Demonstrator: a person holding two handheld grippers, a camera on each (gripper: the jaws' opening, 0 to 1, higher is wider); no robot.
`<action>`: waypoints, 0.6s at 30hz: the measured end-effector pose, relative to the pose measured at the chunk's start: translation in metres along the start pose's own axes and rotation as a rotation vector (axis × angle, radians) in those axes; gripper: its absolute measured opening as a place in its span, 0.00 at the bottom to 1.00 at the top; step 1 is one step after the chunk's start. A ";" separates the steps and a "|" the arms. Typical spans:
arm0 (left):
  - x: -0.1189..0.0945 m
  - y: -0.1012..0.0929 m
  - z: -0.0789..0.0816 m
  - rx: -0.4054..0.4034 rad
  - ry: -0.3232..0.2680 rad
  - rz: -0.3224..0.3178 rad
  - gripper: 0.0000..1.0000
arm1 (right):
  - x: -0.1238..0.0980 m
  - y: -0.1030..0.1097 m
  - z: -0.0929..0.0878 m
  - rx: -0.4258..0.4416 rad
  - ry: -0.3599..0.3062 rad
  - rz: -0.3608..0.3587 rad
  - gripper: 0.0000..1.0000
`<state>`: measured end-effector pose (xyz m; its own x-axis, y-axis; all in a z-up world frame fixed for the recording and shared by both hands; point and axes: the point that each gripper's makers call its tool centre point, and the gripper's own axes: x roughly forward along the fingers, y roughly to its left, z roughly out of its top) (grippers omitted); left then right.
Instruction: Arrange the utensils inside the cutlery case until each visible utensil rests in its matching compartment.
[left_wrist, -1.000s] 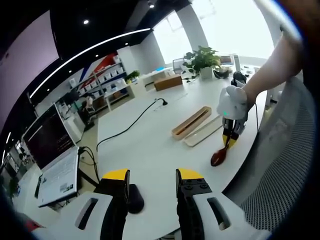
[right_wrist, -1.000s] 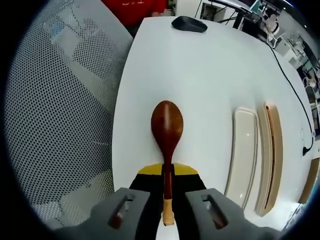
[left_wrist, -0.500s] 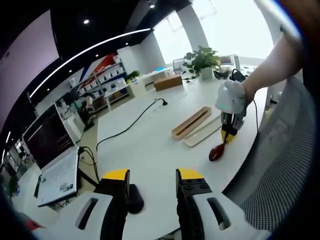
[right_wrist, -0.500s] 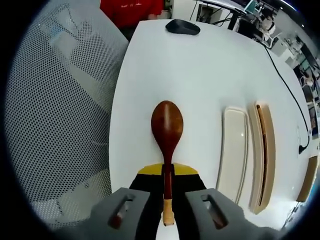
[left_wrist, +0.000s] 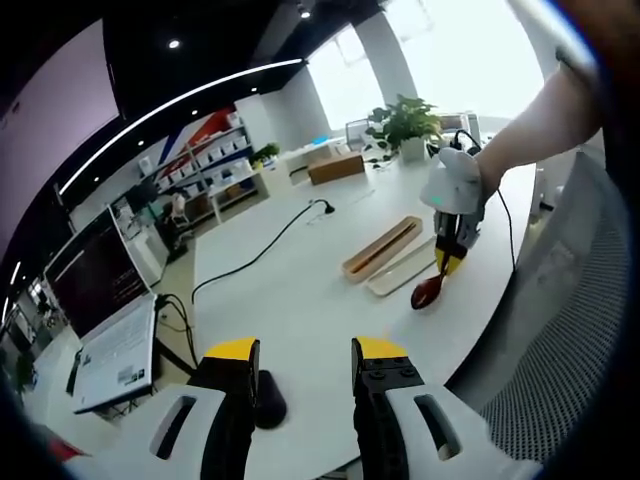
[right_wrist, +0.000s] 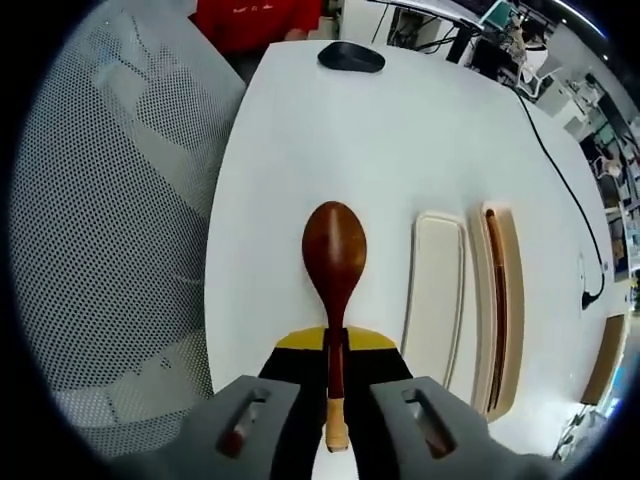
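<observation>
My right gripper (right_wrist: 335, 345) is shut on the handle of a dark brown wooden spoon (right_wrist: 334, 258), whose bowl points forward above the white table (right_wrist: 400, 140). To the spoon's right lie a white case lid (right_wrist: 436, 300) and the wooden cutlery case (right_wrist: 497, 305) with a dark stick-like utensil inside. In the left gripper view, the right gripper (left_wrist: 448, 262) holds the spoon (left_wrist: 428, 291) raised beside the lid (left_wrist: 402, 271) and case (left_wrist: 382, 247). My left gripper (left_wrist: 300, 350) stands open over the table's near end, with nothing between its fingers.
A black mouse (left_wrist: 268, 398) lies just ahead of my left gripper; it also shows as the mouse (right_wrist: 350, 57) at the table's far end. A laptop (left_wrist: 105, 320), a black cable (left_wrist: 262, 245), a potted plant (left_wrist: 408, 125) and a mesh chair (right_wrist: 110, 230) surround the table.
The right gripper has lifted the spoon and carried it nearer to the lid and case. The left gripper has stayed still.
</observation>
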<state>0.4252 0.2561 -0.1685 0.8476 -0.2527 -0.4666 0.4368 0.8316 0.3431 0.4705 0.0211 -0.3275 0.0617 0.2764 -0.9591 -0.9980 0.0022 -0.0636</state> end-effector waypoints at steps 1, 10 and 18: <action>0.000 0.000 0.000 0.000 0.000 -0.001 0.37 | -0.001 -0.002 -0.001 -0.002 0.003 -0.002 0.00; 0.000 -0.001 0.000 0.000 0.000 -0.003 0.37 | -0.010 -0.014 -0.003 -0.001 0.006 -0.023 0.00; 0.001 -0.001 0.001 0.001 0.002 -0.002 0.37 | -0.018 -0.026 -0.007 -0.003 0.010 -0.048 0.00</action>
<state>0.4254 0.2545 -0.1687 0.8461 -0.2529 -0.4692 0.4385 0.8307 0.3430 0.4956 0.0092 -0.3101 0.1099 0.2659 -0.9577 -0.9938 0.0122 -0.1106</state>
